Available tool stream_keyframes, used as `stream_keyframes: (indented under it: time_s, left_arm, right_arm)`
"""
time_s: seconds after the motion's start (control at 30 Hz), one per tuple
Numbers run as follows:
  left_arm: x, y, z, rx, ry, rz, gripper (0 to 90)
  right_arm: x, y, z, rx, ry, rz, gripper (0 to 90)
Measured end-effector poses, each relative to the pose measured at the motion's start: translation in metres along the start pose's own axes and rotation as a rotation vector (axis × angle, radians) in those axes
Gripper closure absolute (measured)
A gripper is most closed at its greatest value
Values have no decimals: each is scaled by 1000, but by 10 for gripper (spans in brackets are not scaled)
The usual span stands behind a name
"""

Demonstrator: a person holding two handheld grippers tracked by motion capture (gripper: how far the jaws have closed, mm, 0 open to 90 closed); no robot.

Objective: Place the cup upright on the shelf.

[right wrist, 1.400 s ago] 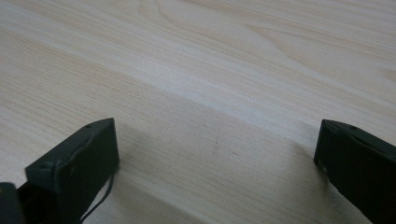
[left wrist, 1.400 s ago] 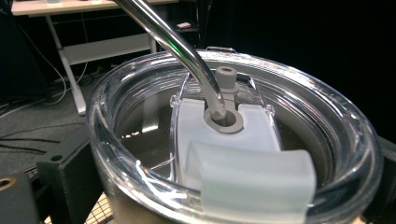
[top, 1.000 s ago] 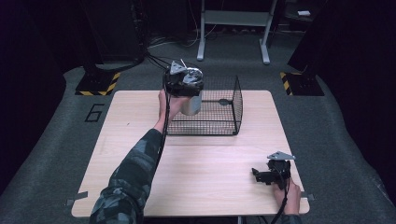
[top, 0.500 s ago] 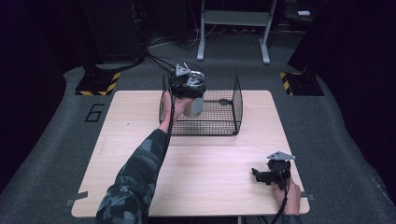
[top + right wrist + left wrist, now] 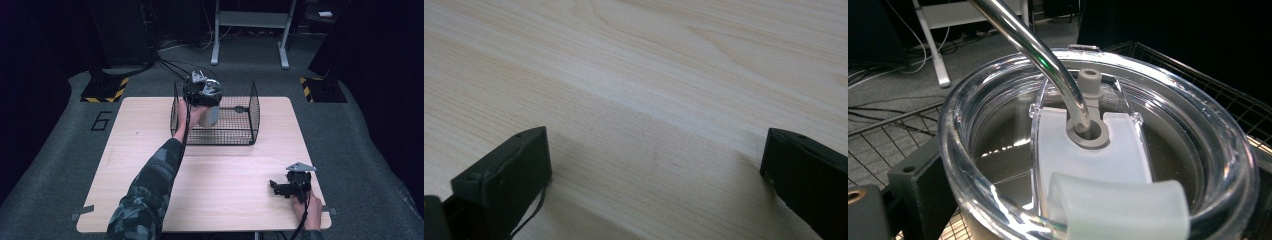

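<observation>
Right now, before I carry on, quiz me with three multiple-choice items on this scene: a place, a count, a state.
1. Where is the tumbler?
A. in the wire basket
B. on the floor
C. at the table's near edge

2. How many straws pass through the clear lid?
A. none
B. one
C. three

3. The right hand-held gripper is:
A. clamped on a cup
B. open over bare table
C. inside the basket

Answers: A, the high view shows it within the mesh walls; B, a single straw enters the lid; B, its jaws stand apart over wood.
</observation>
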State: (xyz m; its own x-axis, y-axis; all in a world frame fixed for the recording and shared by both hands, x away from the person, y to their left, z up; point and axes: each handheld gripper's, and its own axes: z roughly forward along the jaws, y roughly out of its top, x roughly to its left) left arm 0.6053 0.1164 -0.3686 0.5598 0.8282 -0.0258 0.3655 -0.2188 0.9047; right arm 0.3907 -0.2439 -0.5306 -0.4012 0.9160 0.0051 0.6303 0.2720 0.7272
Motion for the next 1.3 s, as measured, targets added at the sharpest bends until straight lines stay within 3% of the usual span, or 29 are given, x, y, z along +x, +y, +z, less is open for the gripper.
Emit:
stream_keyframes:
  time_s: [0.63,1.3]
  left_arm:
    - [0,-15,18,76,13,-1,34]
    - [-7,-18,36,103,9,5,35]
  right_arm:
    - [0,0,0,-1,-1,1,0]
    - [1,0,0,2,0,5,0]
